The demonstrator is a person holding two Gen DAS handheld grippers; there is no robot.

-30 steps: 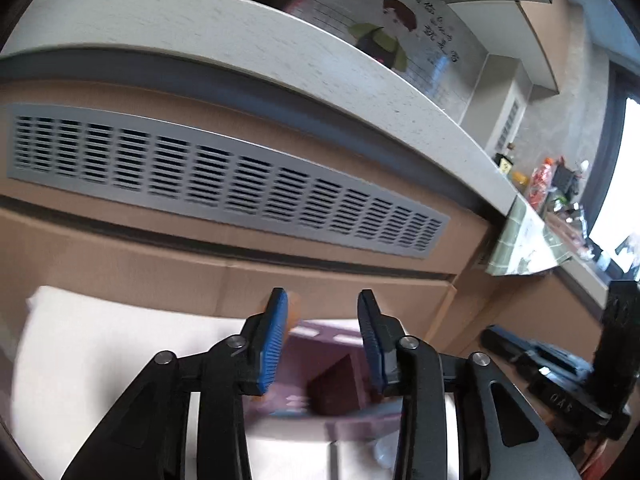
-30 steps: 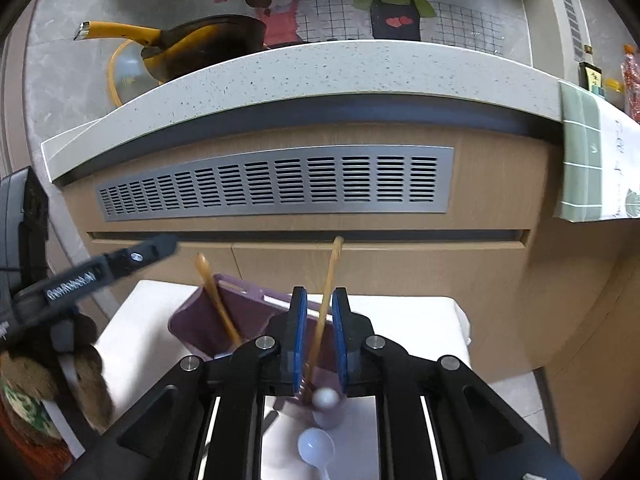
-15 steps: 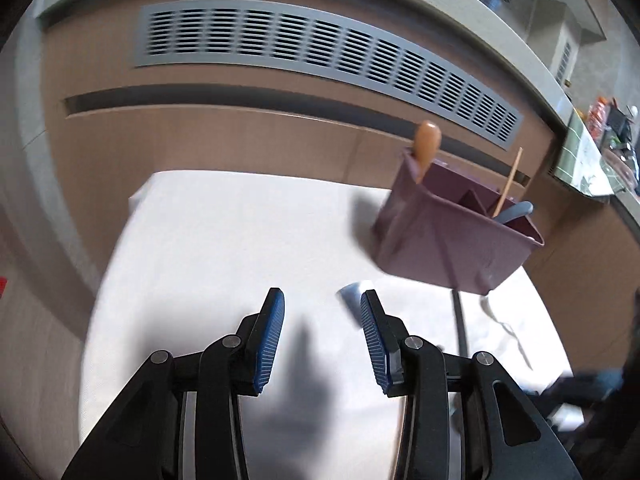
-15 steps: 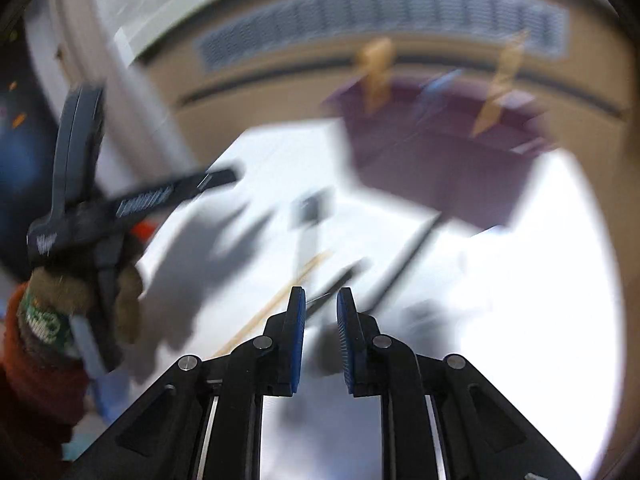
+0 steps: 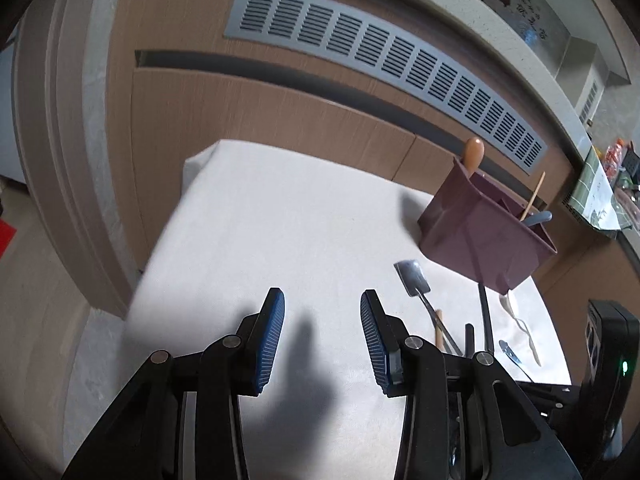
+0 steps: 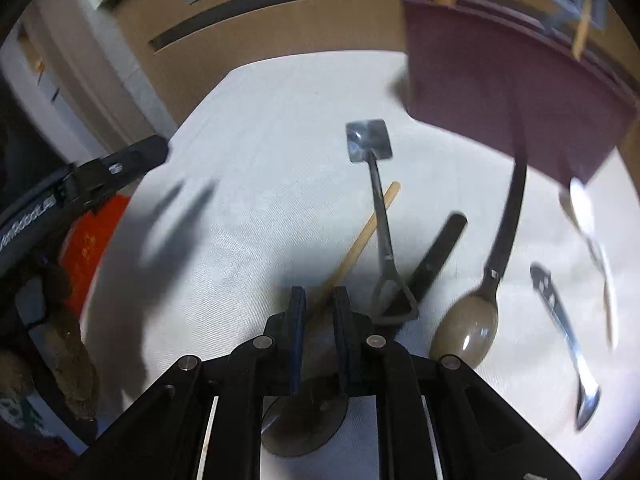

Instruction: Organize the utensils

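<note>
A purple caddy (image 5: pixel 480 236) (image 6: pixel 500 80) stands at the far right of the white-clothed table (image 5: pixel 260 240), holding a wooden utensil (image 5: pixel 474 152), a chopstick (image 5: pixel 534 196) and a grey spoon (image 5: pixel 538 220). My left gripper (image 5: pixel 322 294) hangs open over bare cloth with nothing in it. My right gripper (image 6: pixel 320 292) hovers over loose utensils with its jaws narrow and closing. A wooden spoon (image 6: pixel 360 236) shows through the gap, and I see no pad pressing on it. Beside it lie a shovel-shaped metal spoon (image 6: pixel 370 148), a black stick (image 6: pixel 438 256) and a black-handled spoon (image 6: pixel 468 332).
A steel spoon (image 6: pixel 560 312) and a pale plastic spoon (image 6: pixel 580 208) lie at the right on the cloth. Brown cabinet fronts with a grey vent (image 5: pixel 380 52) rise behind the table. The left gripper's arm (image 6: pixel 100 172) and a gloved hand (image 6: pixel 72 352) show at the left.
Both grippers came down and tipped toward the table. The right one let go of the chopstick, now standing in the caddy, and moved over the loose utensils.
</note>
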